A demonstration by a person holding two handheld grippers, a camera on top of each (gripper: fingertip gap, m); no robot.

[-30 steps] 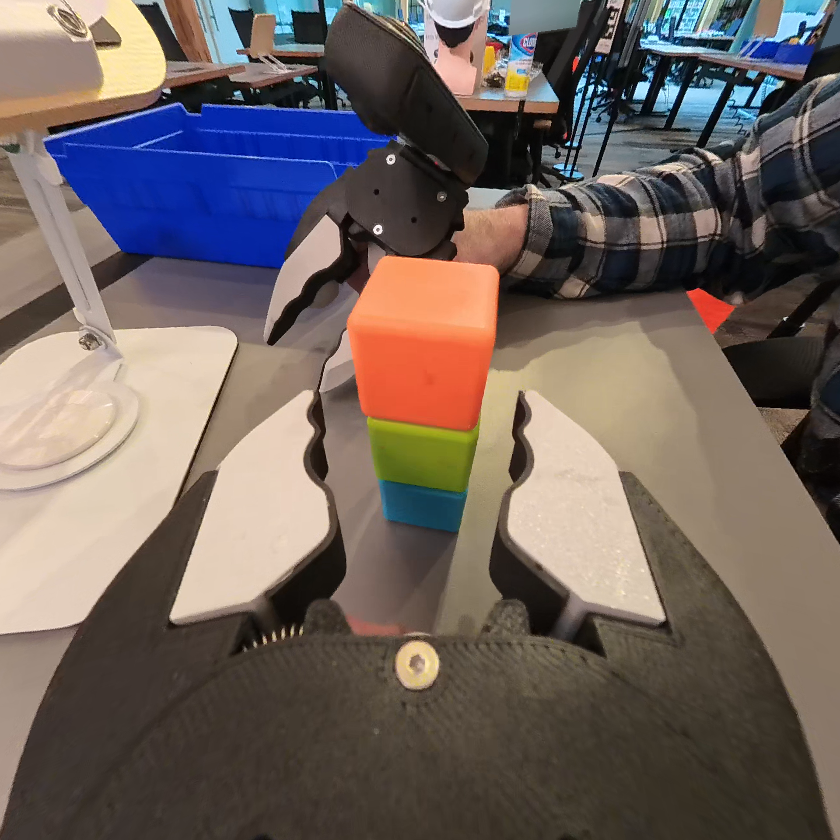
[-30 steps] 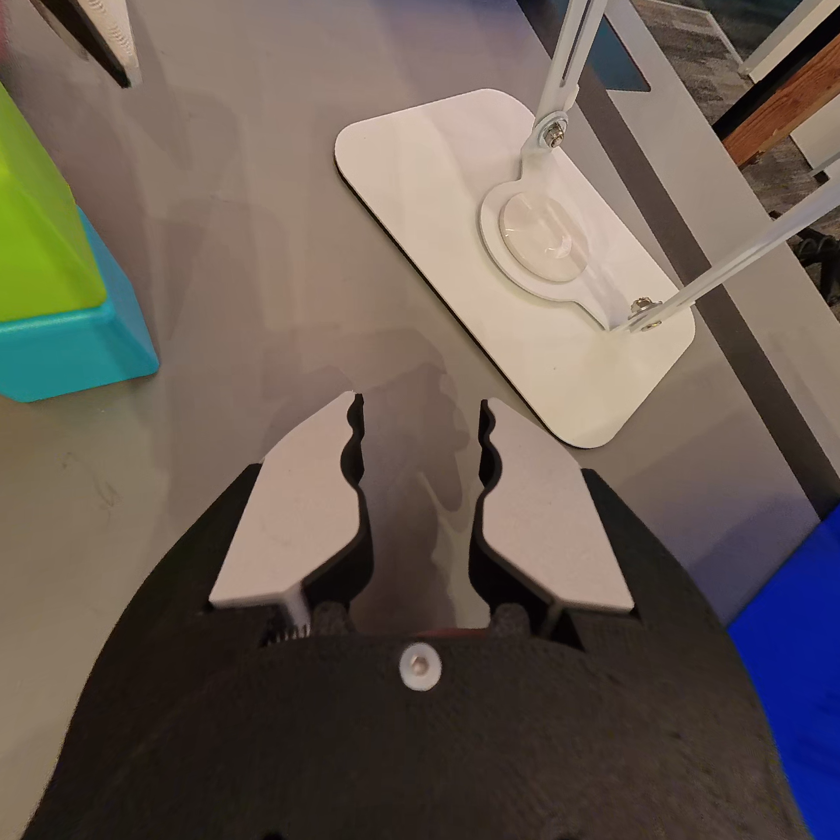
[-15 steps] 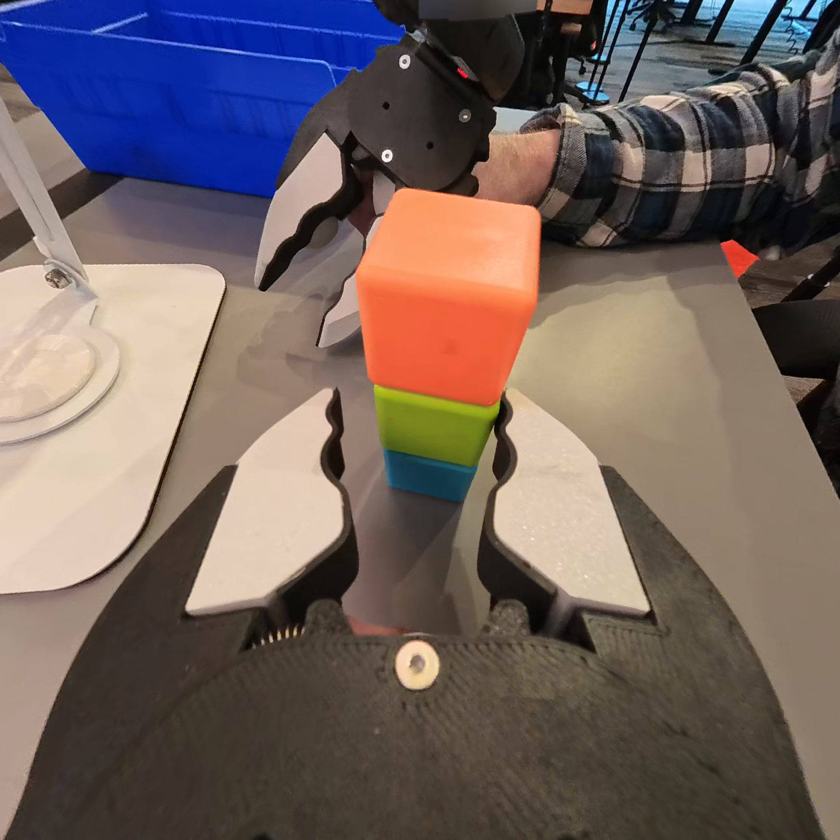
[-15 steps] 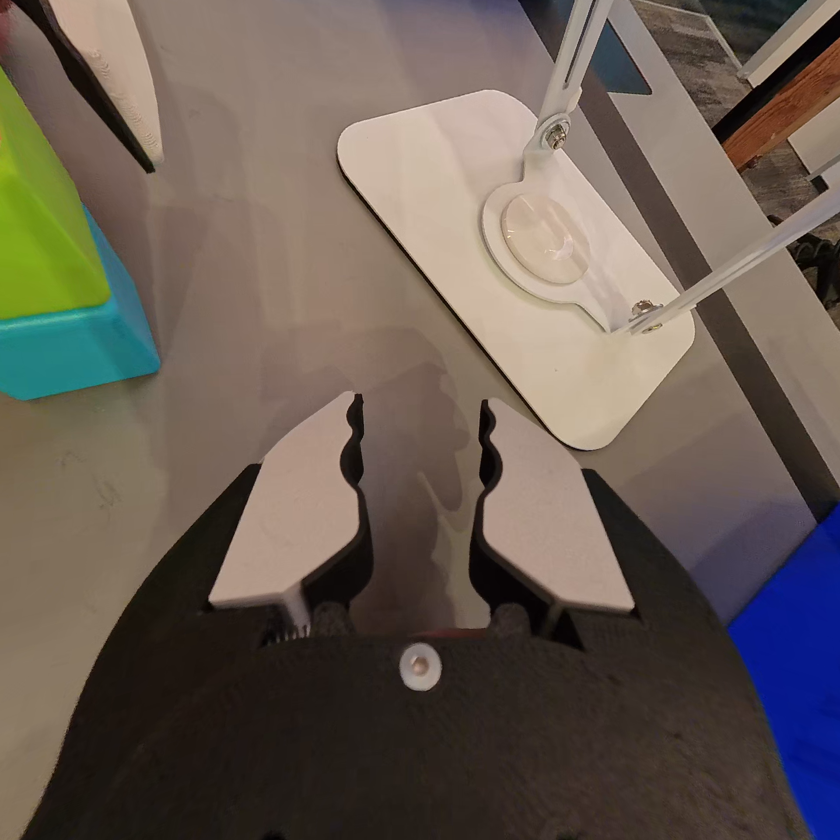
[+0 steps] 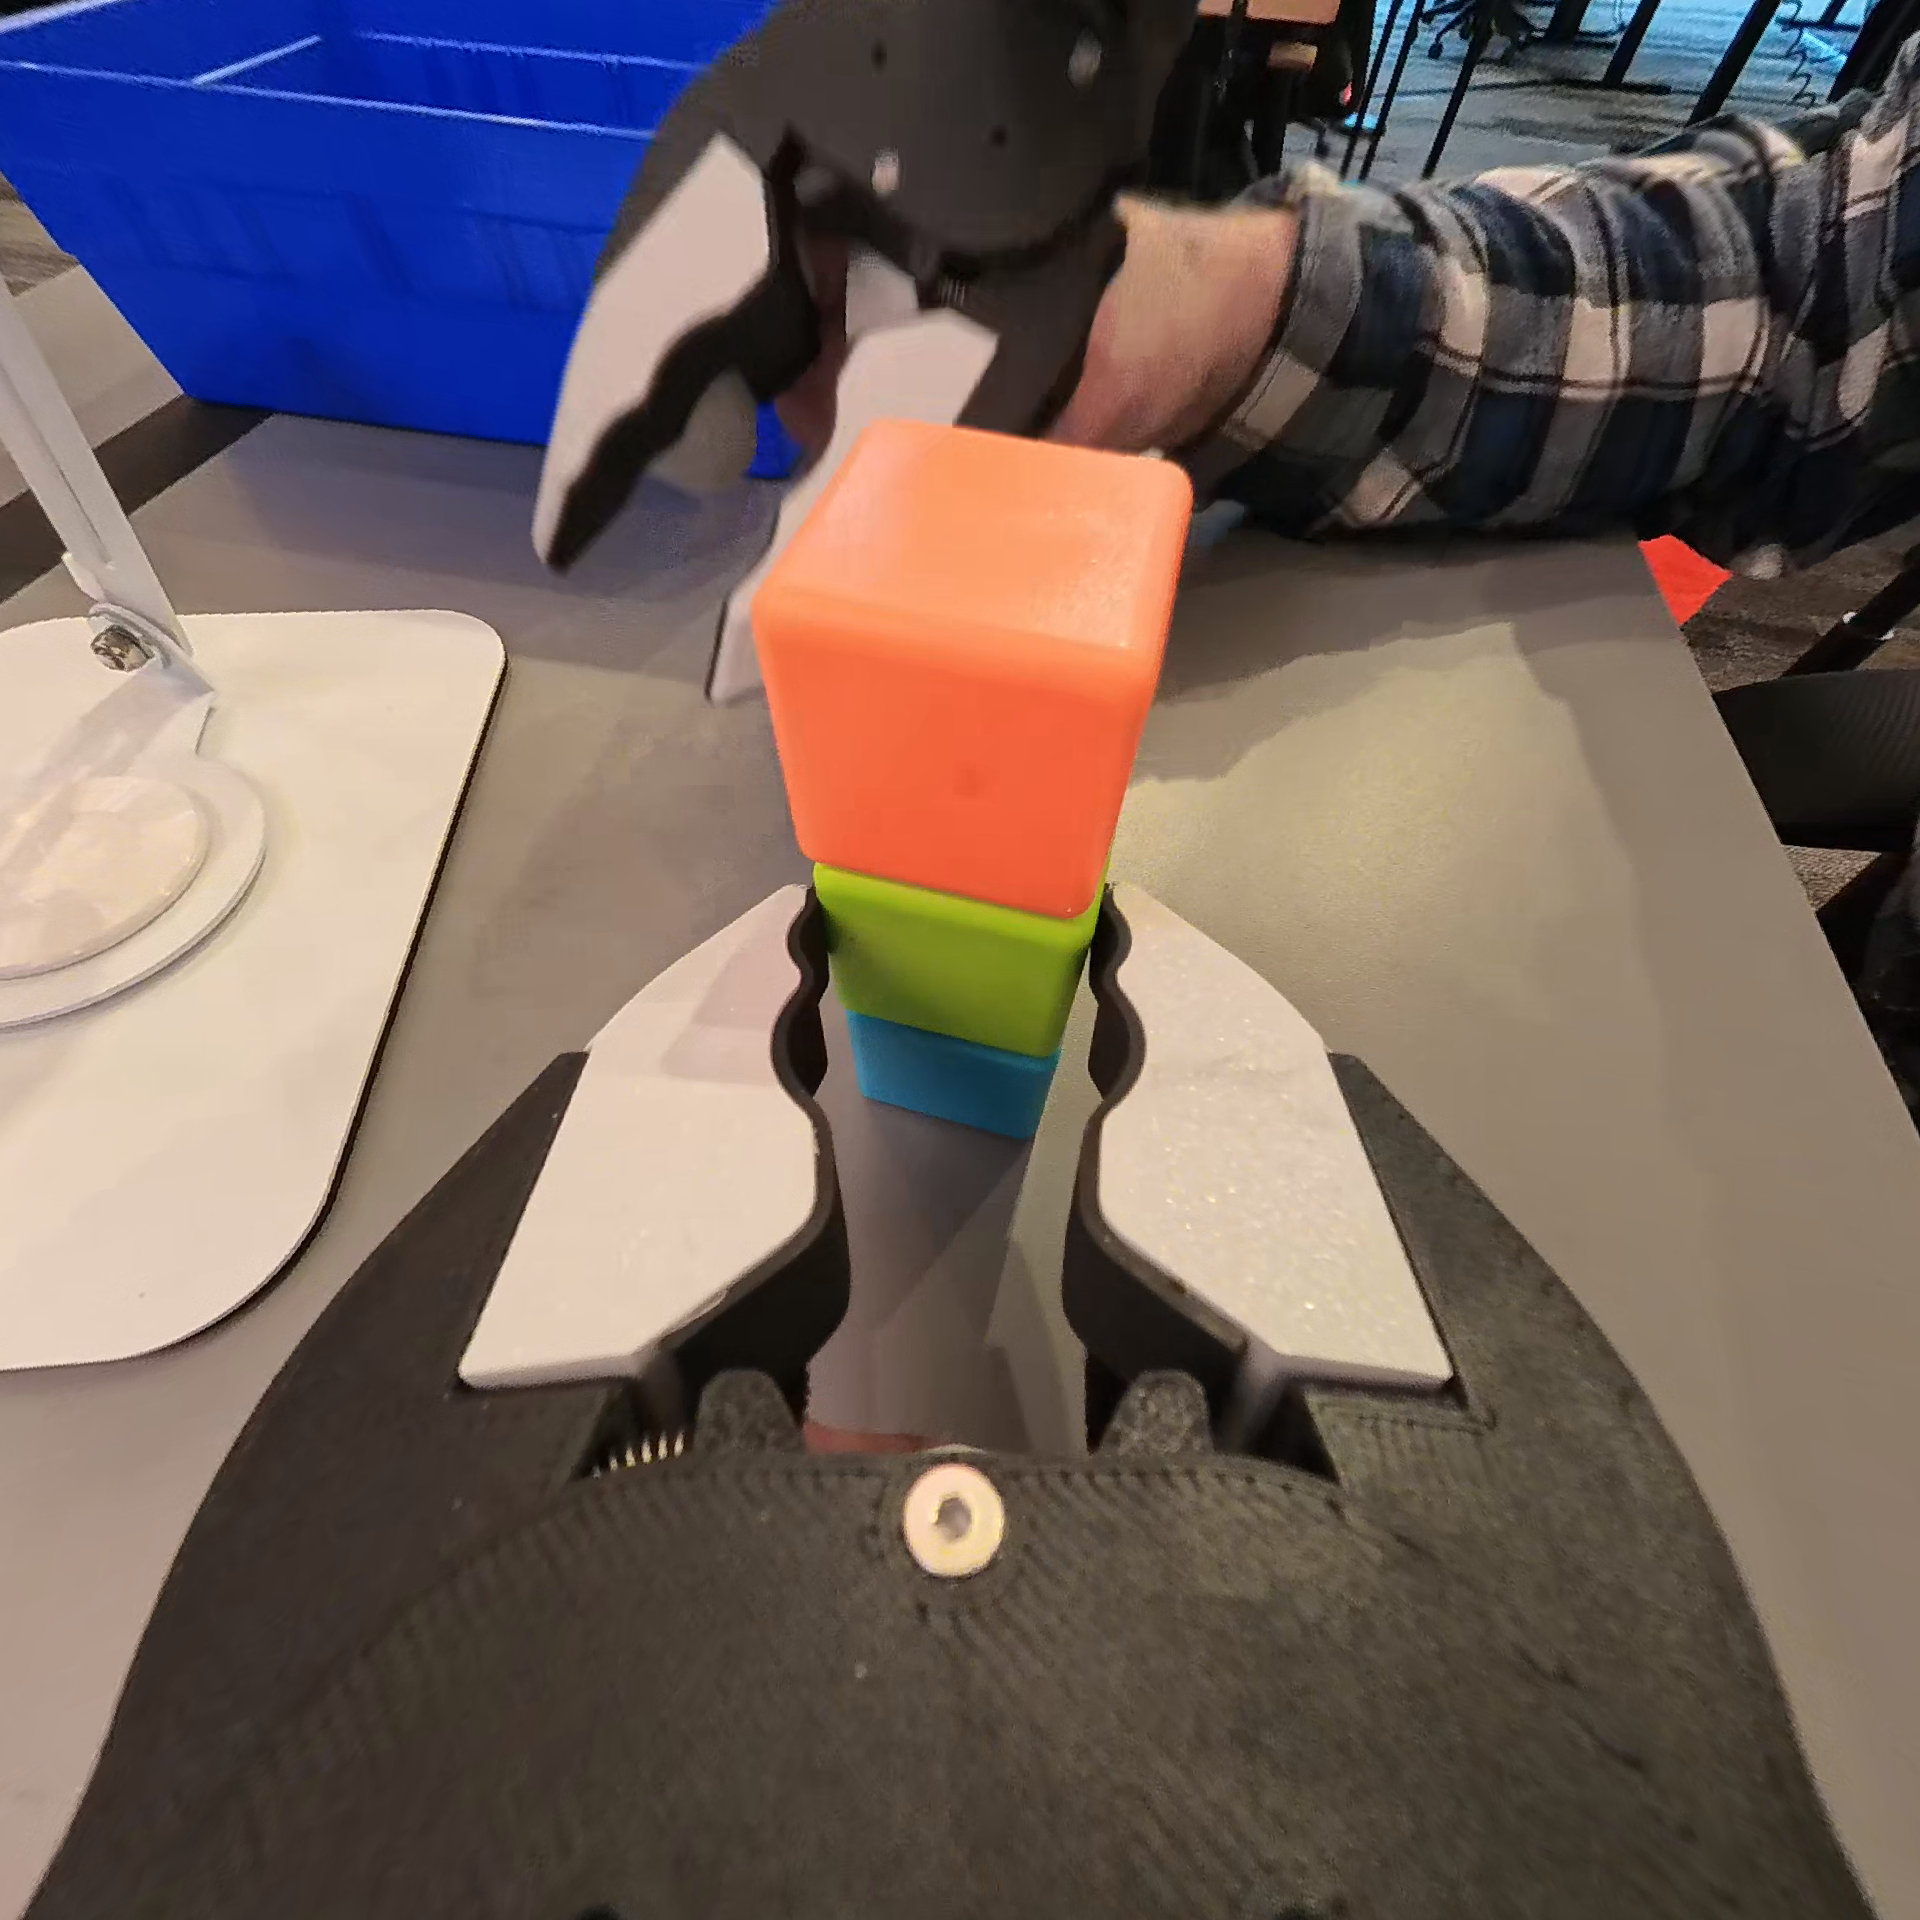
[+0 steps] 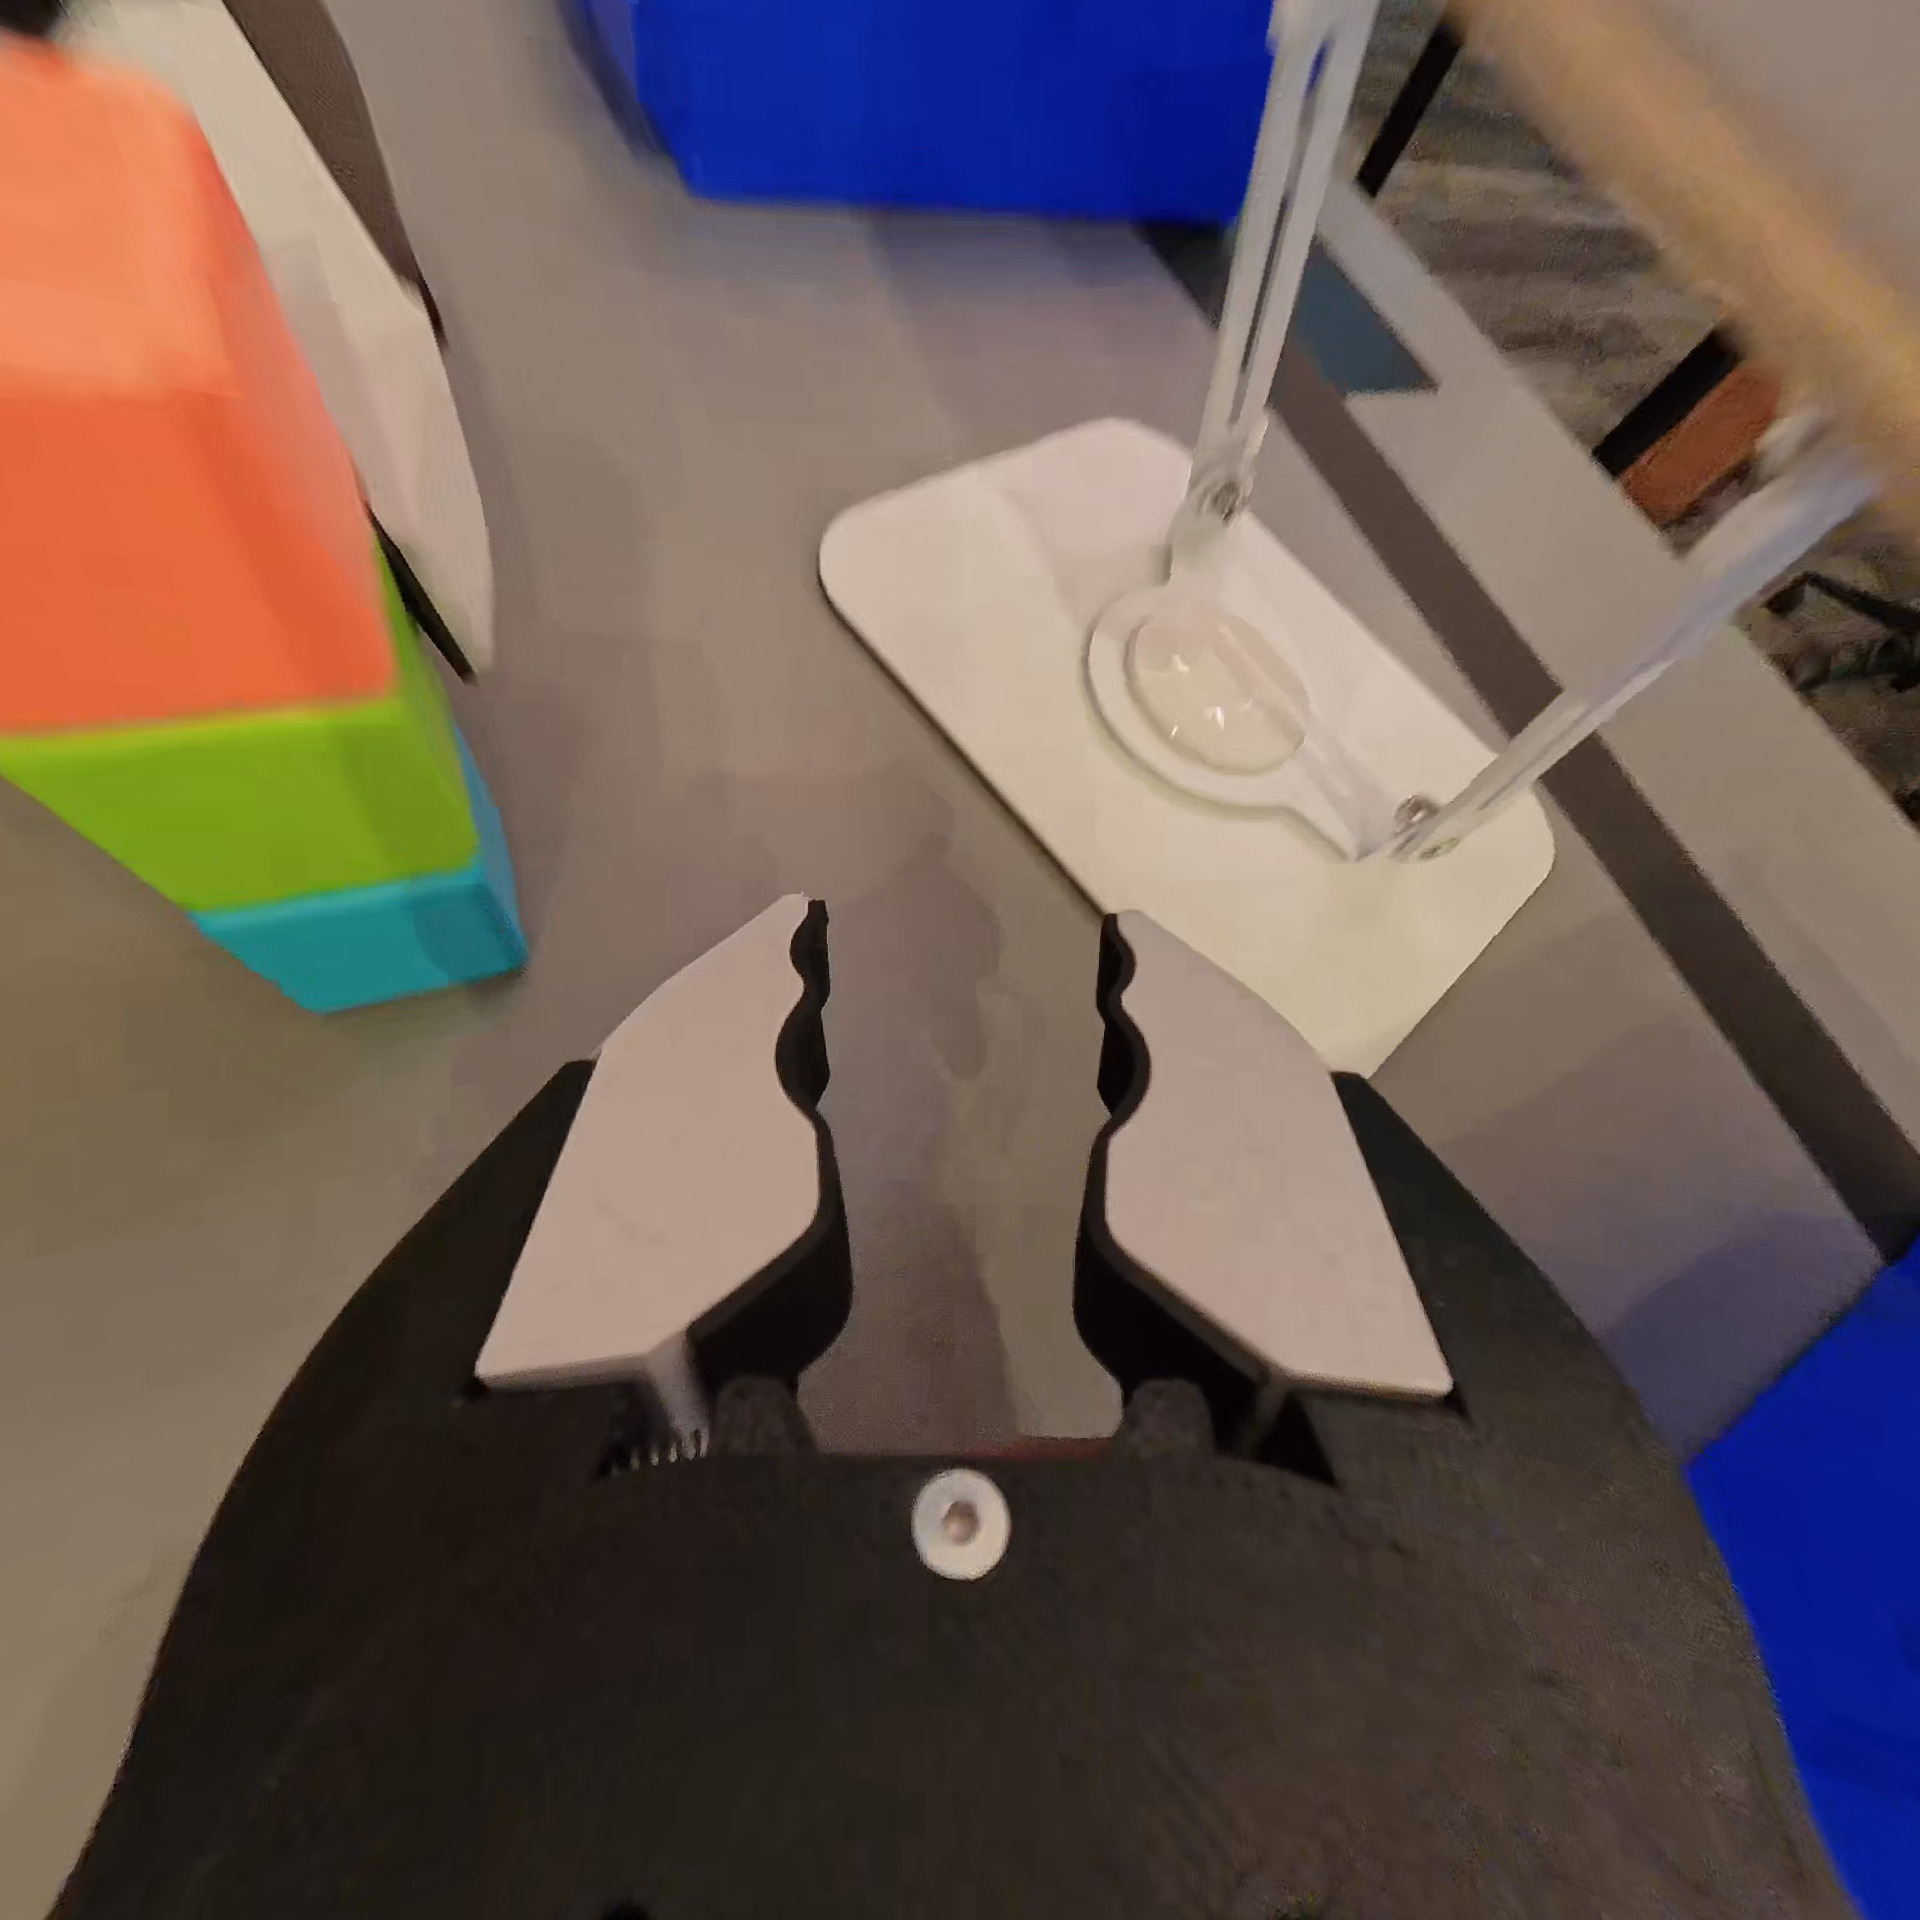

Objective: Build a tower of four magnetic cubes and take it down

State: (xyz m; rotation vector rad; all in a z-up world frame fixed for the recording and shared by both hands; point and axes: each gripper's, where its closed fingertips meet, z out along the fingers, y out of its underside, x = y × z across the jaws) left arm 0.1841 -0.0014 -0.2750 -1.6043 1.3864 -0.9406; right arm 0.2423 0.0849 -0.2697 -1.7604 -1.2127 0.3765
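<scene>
1. The stack stands straight ahead of the left gripper (image 5: 956,935), its long axis upright on the grey tabletop (image 5: 1403,935): a glossy orange plastic cube (image 5: 966,675) on top, a lime-green plastic cube (image 5: 951,966) under it, a teal-blue plastic cube (image 5: 951,1075) at the bottom. Only three cubes show; a fourth is not in view.

2. The left gripper's jaws are partly closed, their tips flanking the green cube on both sides. They look to be touching or all but touching its walls; a firm clamp cannot be confirmed from this view.

3. The right gripper (image 6: 961,925) is partly open and holds nothing. From its own camera the stack lies forward and to its left, apart from its tips. In the left wrist view it hangs blurred just beyond and above the orange cube.

4. Judgement: the left gripper is the nearer tool and seems placed to steady the stack's middle, which leaves the orange cube free for the right gripper to come at from above.

5. Left of the left gripper lies a flat white stand base (image 5: 260,935) with thin white metal legs (image 6: 1247,260); beyond the stack sits a blue plastic bin (image 5: 343,208). Neither blocks the approach. A plaid sleeve (image 5: 1558,343) reaches in from the far right.

6. Risk, as a guess: magnetic pull may drag the green cube along when the top one lifts.
</scene>
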